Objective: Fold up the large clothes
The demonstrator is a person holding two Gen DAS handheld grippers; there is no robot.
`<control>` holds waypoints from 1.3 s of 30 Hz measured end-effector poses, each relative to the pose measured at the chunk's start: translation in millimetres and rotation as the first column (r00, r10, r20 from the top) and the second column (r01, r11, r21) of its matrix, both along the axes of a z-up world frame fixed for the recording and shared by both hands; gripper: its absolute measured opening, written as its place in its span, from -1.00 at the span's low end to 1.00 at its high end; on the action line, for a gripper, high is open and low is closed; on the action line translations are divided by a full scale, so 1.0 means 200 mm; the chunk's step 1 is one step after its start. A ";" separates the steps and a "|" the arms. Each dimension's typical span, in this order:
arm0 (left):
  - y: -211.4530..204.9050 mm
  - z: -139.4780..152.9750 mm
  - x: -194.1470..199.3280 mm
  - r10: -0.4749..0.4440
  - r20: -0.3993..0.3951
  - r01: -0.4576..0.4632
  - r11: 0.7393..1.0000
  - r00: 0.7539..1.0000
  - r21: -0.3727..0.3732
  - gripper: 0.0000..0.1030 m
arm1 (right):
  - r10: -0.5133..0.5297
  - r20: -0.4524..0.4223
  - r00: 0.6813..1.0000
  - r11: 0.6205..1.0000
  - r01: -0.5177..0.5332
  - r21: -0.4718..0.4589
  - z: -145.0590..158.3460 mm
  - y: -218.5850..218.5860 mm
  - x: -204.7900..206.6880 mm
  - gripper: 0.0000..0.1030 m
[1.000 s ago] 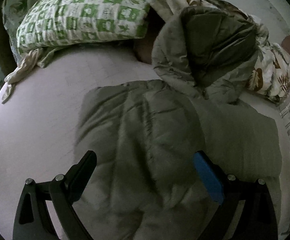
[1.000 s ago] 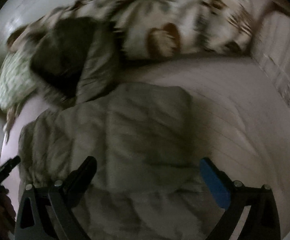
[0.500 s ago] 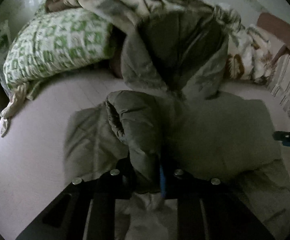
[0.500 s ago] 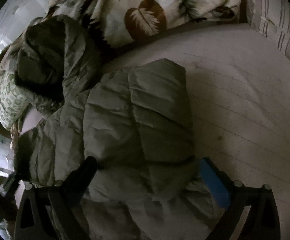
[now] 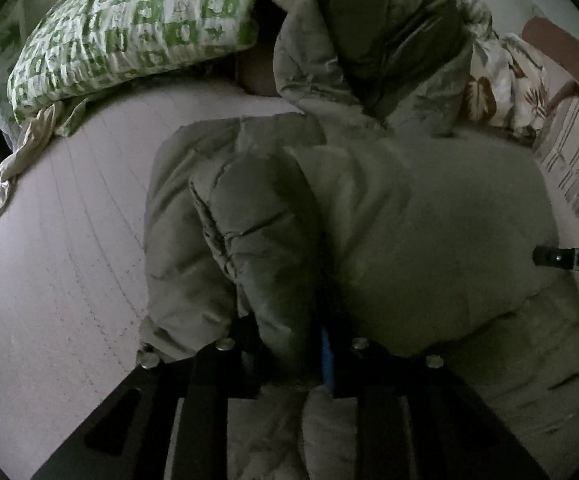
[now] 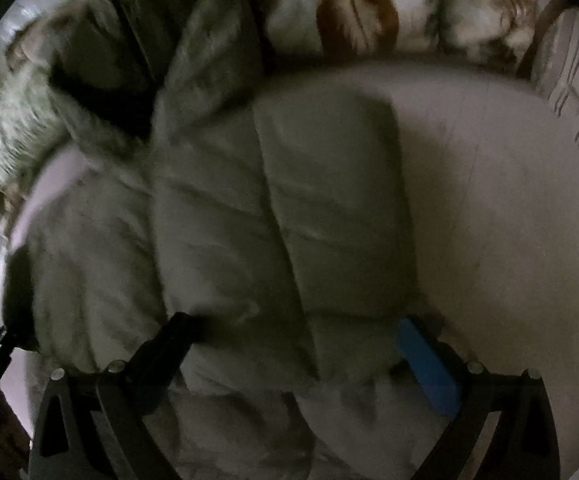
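The left gripper (image 5: pixel 289 344) pinches a jacket (image 5: pixel 429 232) sleeve (image 5: pixel 261 240), its jaws opening slightly, probably to fold it inward. The right gripper (image 6: pixel 301 344) stands wide over the jacket, holding nothing.

Left wrist view: looks steeply down along its gripper's fingers, close over the grey padded jacket (image 5: pixel 389 216) on the bed (image 5: pixel 69 260), pillow (image 5: pixel 129 28) at upper left. Right wrist view: equally close and steep, sharing jacket, bed and leaf-print quilt (image 6: pixel 369 12) at top.

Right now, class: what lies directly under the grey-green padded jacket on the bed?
The padded jacket rests on the pale quilted mattress cover, which shows bare to both sides. Anything beneath the jacket's middle is covered and cannot be seen.
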State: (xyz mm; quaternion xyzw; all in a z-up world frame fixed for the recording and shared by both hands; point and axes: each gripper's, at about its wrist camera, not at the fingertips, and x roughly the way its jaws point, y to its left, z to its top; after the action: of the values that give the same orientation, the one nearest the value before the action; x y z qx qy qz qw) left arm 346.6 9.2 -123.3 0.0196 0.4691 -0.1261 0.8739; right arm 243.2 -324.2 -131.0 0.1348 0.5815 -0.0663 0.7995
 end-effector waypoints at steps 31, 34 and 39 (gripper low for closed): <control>-0.11 0.19 0.13 -0.021 0.057 0.021 1.000 0.998 0.014 0.44 | 0.207 0.186 0.961 0.977 -0.192 -0.097 0.64 0.10 0.48 1.00; -0.09 0.12 0.17 -0.028 0.033 0.027 1.000 0.999 0.012 0.45 | 0.227 0.221 0.949 0.971 -0.204 -0.122 0.72 0.10 0.66 1.00; -0.08 0.08 0.18 -0.053 0.048 0.053 0.999 0.997 0.005 0.65 | 0.267 0.249 0.931 0.957 -0.224 -0.186 0.78 0.13 0.92 1.00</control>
State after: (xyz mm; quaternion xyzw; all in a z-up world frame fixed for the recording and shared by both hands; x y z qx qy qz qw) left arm 383.4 -7.0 -108.0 0.0365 0.4476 -0.1481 0.8811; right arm 427.3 -298.5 24.4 0.0063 0.4716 0.0086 0.8818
